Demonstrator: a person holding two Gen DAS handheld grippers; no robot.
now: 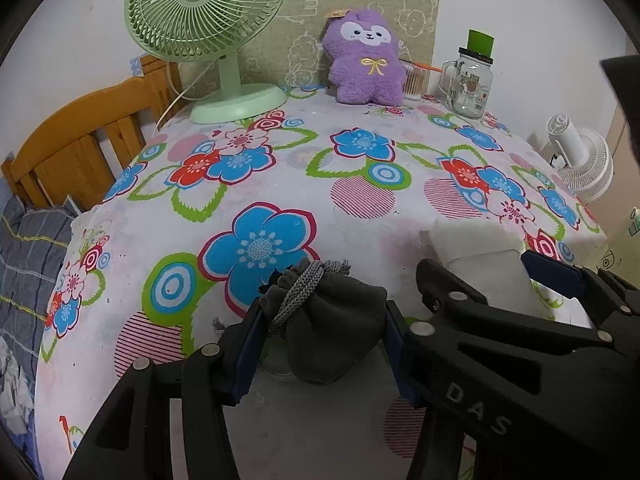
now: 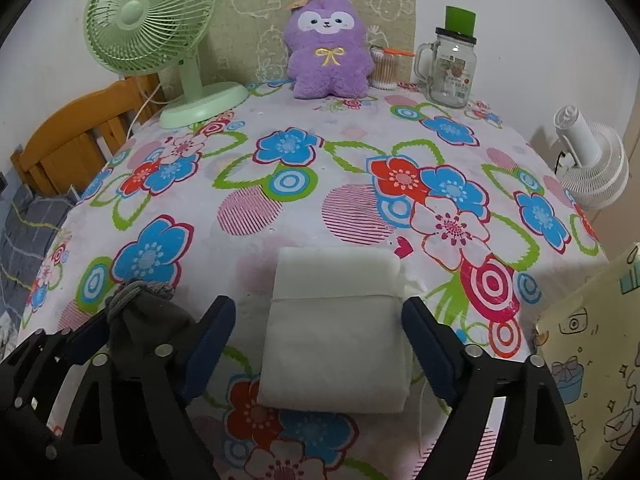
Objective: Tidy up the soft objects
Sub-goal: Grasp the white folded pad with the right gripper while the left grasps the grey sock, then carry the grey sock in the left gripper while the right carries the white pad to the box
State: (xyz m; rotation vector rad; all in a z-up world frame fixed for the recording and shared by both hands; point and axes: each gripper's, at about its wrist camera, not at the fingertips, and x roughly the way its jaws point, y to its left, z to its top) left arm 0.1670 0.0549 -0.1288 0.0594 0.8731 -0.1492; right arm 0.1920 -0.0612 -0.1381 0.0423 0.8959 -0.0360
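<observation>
Two grippers over the floral tablecloth [image 2: 352, 152]: left gripper [image 1: 320, 336] clamps the grey drawstring pouch [image 1: 332, 320]; right gripper [image 2: 320, 344] spread wide, straddling the white folded pad [image 2: 336, 336] without contact.

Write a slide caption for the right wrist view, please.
Right gripper open around a folded white cloth on the floral tablecloth; purple plush toy behind.

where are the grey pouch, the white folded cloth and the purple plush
grey pouch [image 1: 332, 320], left wrist view, its body
white folded cloth [image 2: 334, 340], right wrist view, its top face
purple plush [image 2: 328, 60], right wrist view, its belly
</observation>
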